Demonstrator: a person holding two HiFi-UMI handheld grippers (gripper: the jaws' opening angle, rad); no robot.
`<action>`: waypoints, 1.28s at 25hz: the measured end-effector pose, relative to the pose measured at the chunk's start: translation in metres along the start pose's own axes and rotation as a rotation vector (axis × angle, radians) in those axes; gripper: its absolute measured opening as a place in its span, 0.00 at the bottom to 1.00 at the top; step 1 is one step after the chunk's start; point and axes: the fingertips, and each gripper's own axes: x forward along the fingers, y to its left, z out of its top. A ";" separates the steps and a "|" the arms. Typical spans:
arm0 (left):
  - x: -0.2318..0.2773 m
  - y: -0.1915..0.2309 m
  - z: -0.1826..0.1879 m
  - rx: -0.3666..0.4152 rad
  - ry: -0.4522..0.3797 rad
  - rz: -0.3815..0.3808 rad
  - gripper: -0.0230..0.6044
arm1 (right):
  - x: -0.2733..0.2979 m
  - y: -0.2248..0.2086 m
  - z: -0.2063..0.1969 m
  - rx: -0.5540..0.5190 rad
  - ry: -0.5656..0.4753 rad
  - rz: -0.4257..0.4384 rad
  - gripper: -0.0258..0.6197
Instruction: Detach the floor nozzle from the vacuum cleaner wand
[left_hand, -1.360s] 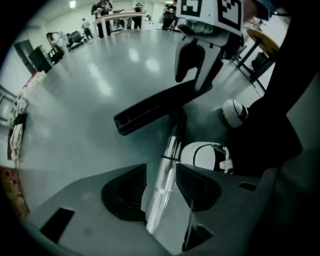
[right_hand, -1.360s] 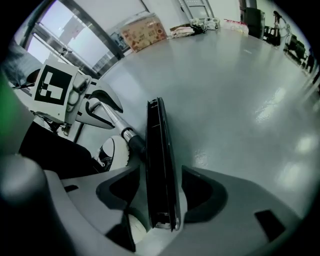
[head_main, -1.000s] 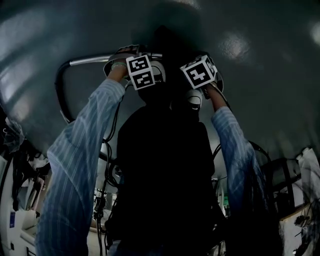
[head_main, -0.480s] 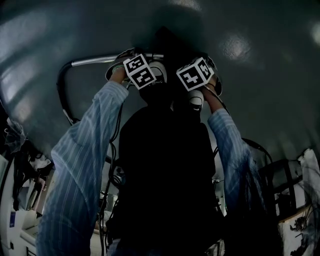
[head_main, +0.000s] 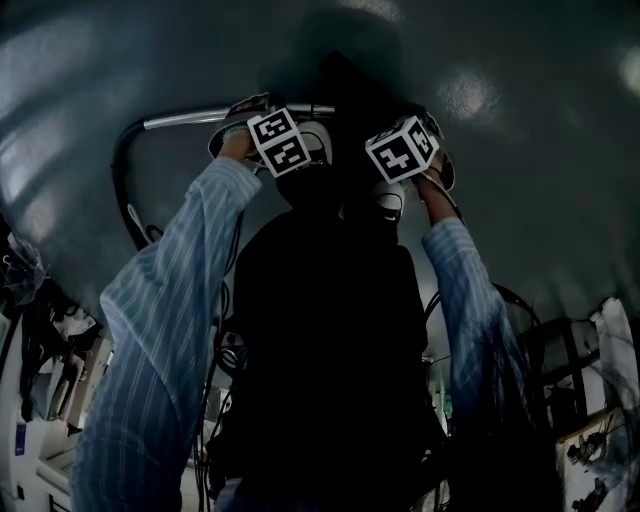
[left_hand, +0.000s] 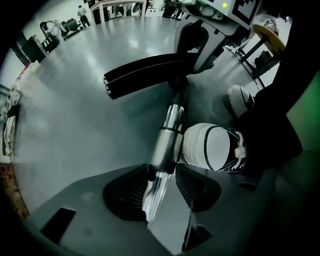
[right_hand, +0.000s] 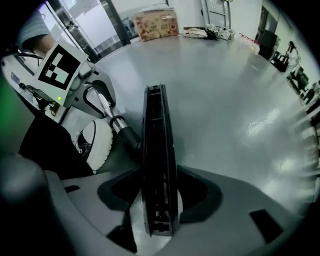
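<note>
The left claw (left_hand: 161, 181) is clenched on the metal wand (left_hand: 171, 120). The right claw (right_hand: 161, 200) has just been closing and now grasps the black floor nozzle (right_hand: 159, 145), low on the shiny grey floor (right_hand: 230, 85) of a wide room, near a white shoe (left_hand: 212, 147).

floor (right_hand: 225, 75): glossy grey, bright glare patches | far edge: cardboard box (right_hand: 156, 23) | left: glazed partition (right_hand: 95, 25)

Wand (left_hand: 167, 135) end joined to floor nozzle (left_hand: 150, 75) middle; shoe (left_hand: 212, 147) on floor (left_hand: 75, 125) just beside wand; cardboard box (right_hand: 156, 25) far behind.
</note>
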 end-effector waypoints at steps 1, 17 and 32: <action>0.000 0.001 -0.001 0.002 0.001 -0.005 0.29 | 0.003 0.001 -0.001 -0.002 0.008 0.003 0.39; 0.020 0.002 -0.013 -0.018 0.008 -0.042 0.31 | 0.000 -0.061 -0.079 0.217 0.201 -0.076 0.39; -0.044 0.020 -0.015 -0.133 -0.010 0.022 0.31 | -0.049 -0.099 -0.091 0.300 0.171 -0.086 0.39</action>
